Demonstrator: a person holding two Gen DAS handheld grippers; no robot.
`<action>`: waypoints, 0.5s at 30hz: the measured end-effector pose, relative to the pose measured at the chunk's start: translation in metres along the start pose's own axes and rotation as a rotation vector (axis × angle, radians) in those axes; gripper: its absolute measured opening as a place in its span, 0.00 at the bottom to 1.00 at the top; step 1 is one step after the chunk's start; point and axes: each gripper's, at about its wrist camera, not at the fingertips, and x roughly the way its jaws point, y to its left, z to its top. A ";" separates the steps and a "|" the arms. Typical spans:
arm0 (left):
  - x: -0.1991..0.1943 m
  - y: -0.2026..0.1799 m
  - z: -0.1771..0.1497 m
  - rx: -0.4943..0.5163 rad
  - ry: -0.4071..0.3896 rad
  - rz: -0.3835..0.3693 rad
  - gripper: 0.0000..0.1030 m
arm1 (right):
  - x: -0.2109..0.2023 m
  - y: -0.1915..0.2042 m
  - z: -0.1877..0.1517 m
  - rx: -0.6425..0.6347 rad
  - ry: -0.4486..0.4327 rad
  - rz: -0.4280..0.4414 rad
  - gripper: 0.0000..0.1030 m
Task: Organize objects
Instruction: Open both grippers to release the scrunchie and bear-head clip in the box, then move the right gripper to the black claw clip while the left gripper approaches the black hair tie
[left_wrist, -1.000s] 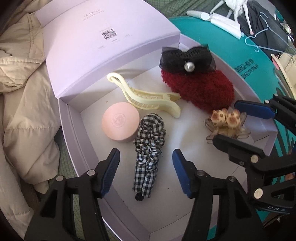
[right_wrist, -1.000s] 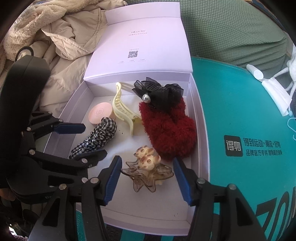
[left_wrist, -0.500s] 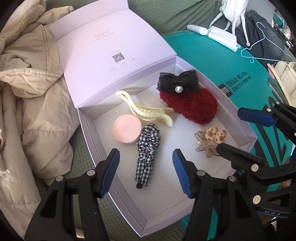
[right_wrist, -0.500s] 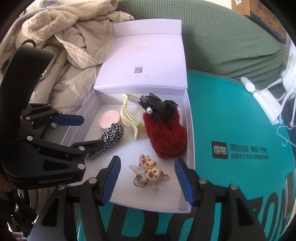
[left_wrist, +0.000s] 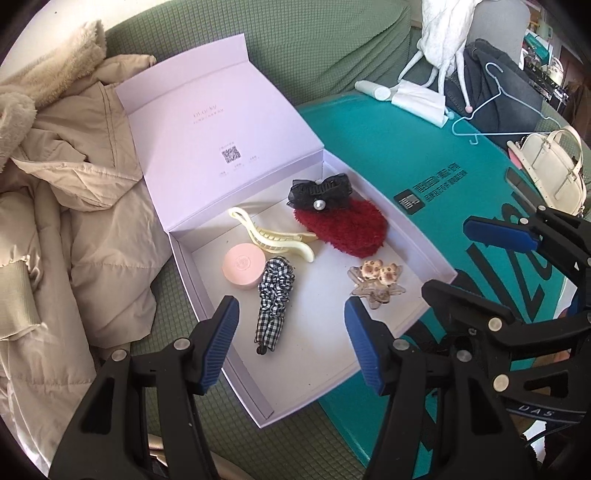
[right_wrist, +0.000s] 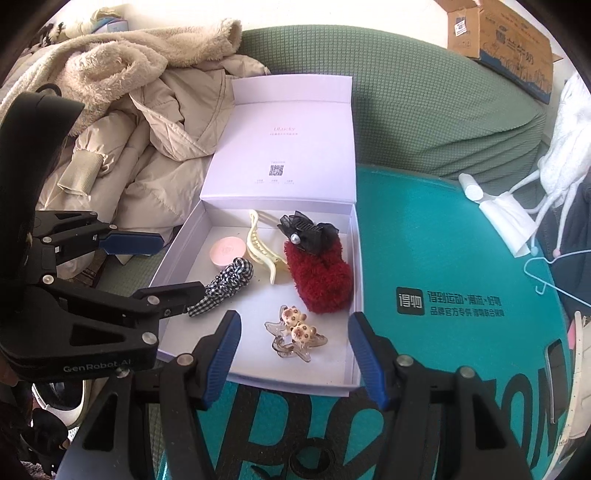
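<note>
Probably the gingham scrunchie (left_wrist: 275, 295), beside the pink tin (left_wrist: 243, 266), is soft and light; pinch mid-length. Left gripper (left_wrist: 290, 343) and right gripper (right_wrist: 293, 354) hang parted, empty.

Left claw (left_wrist: 290, 328) hovers open above the lilac box (left_wrist: 421, 242), checked scrunchie (left_wrist: 275, 299) lying right below its blue fingers (left_wrist: 218, 345).
</note>
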 end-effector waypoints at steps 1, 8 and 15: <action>-0.004 -0.001 0.000 0.002 -0.006 -0.001 0.56 | -0.003 0.000 0.000 0.001 -0.003 -0.003 0.59; -0.034 -0.015 -0.006 0.020 -0.041 -0.015 0.56 | -0.033 -0.001 -0.009 0.009 -0.025 -0.038 0.59; -0.060 -0.029 -0.013 0.030 -0.071 -0.046 0.58 | -0.065 -0.005 -0.021 0.014 -0.054 -0.061 0.59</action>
